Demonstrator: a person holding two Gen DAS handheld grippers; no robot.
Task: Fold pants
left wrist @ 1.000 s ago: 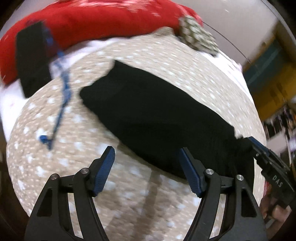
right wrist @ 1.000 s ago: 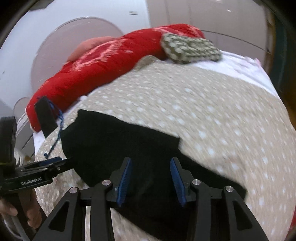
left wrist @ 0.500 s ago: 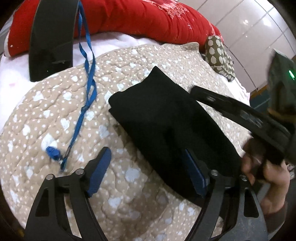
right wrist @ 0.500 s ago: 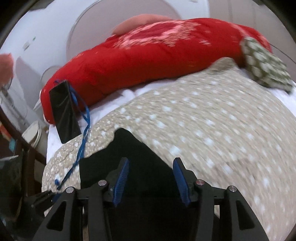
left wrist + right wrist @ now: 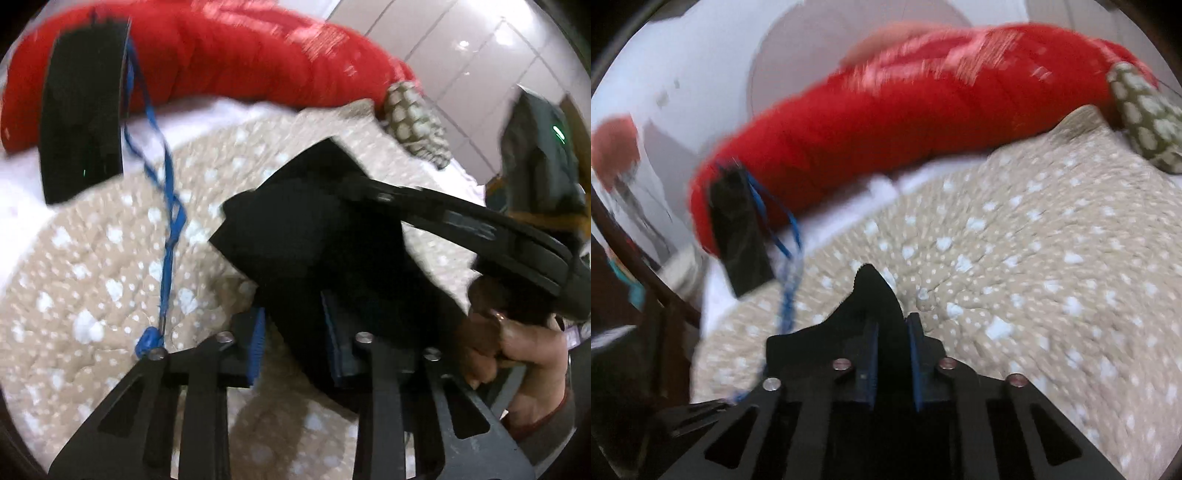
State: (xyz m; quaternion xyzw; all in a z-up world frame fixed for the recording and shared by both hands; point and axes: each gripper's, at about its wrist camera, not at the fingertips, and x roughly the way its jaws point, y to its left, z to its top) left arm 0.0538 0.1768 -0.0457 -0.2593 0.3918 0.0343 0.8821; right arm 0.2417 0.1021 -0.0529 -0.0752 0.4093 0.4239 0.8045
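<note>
The bed [image 5: 92, 280], covered by a beige quilt with white dots, carries everything here; a long red bolster [image 5: 236, 62] lies across its far side with a small green dotted cushion [image 5: 413, 122] at one end. On the quilt lie the black pants [image 5: 295, 229], already doubled into a thick pad whose long axis runs from the near edge, where both grippers are, away toward the cushion. The near end of that pad is the part in hand, and the far end points away from both hands, so in my judgement the next fold means carrying the near end forward along that axis onto the far end. The left gripper [image 5: 295, 332] has just been closing, and its blue pads now pinch a thick bunch of the black cloth at the near left edge. The right gripper [image 5: 892, 354] has likewise just been closing and now squeezes a raised peak of the pants between its narrowly set pads; in the left view it reaches in from the right, held by a hand [image 5: 517, 354], just beside the left one. Both hands are about equally near to the cloth. A black phone [image 5: 85, 118] leans against the bolster, its blue lanyard [image 5: 166, 221] trailing down the quilt just left of the pants. No container is in view.
</note>
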